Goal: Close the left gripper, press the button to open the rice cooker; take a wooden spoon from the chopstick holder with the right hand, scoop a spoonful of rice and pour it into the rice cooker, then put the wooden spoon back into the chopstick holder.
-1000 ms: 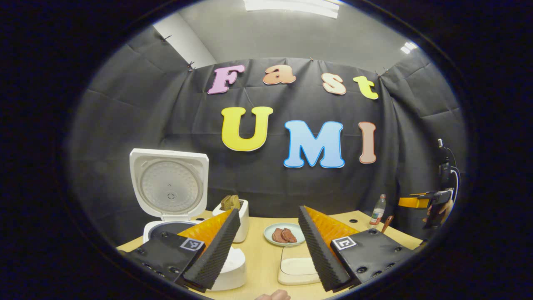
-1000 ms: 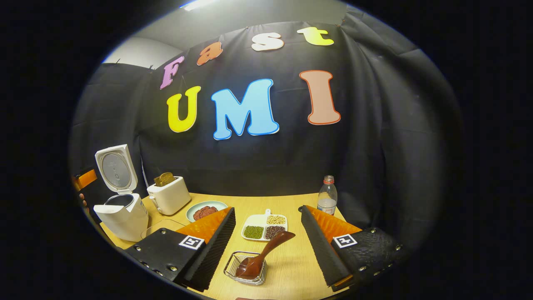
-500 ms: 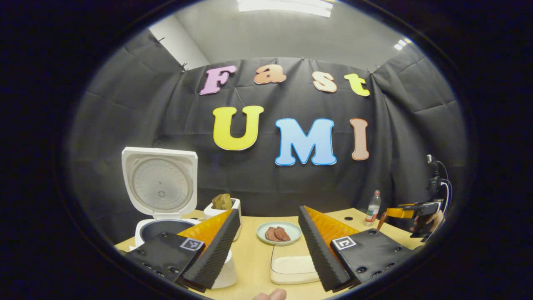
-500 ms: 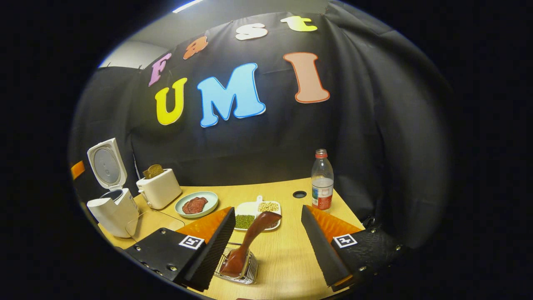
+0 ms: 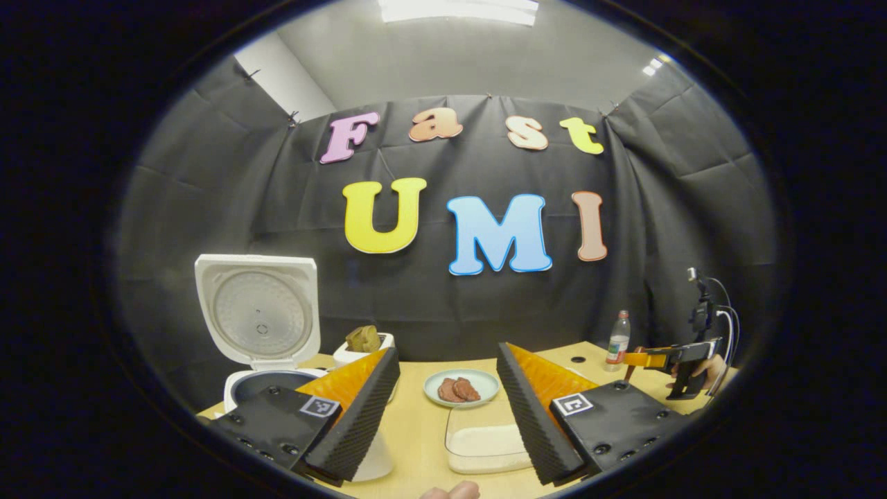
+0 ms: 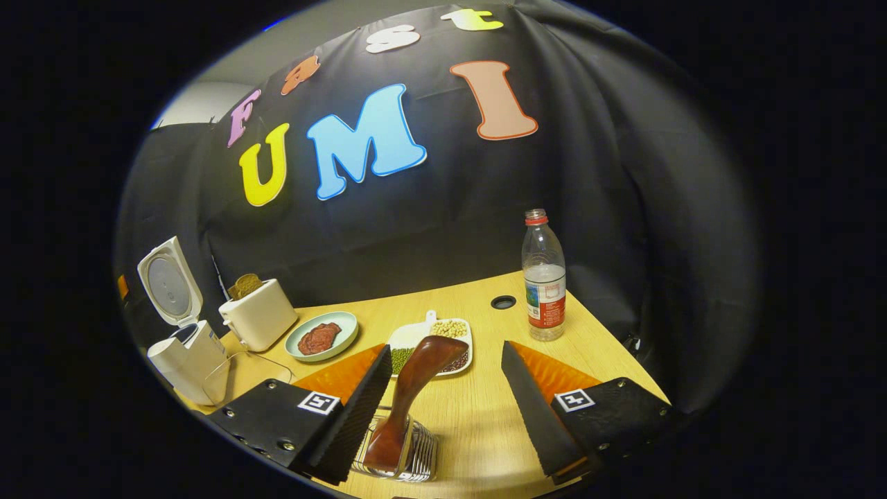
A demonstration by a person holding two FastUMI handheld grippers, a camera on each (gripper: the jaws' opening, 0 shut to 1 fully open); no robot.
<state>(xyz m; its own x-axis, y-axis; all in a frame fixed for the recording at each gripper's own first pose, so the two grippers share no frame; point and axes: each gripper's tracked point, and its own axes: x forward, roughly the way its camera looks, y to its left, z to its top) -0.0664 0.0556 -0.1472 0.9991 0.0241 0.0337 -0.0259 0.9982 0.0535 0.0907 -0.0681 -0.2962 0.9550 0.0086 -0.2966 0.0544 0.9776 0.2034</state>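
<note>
The white rice cooker (image 5: 267, 381) stands at the left with its lid (image 5: 256, 315) swung up. My left gripper (image 5: 447, 409) is open, nothing between its fingers, to the right of the cooker. A clear container of rice (image 5: 481, 443) lies just beyond it. In the right gripper view the wooden spoon (image 6: 409, 388) stands in the wire chopstick holder (image 6: 412, 461), handle leaning up to the right. My right gripper (image 6: 447, 409) is open around the handle, which is close to the left finger. The cooker (image 6: 183, 346) sits far left there.
On the wooden table (image 6: 478, 312) stand a toaster with bread (image 6: 260, 319), a plate of meat (image 6: 322, 336), a divided dish of beans (image 6: 433, 343) and a water bottle (image 6: 545, 277). A hand holds the right gripper (image 5: 634, 359) at the far right.
My right gripper has come forward and lower, so the spoon's handle now stands between its fingers. The left gripper view has drifted slightly; the cooker sits a bit further left.
</note>
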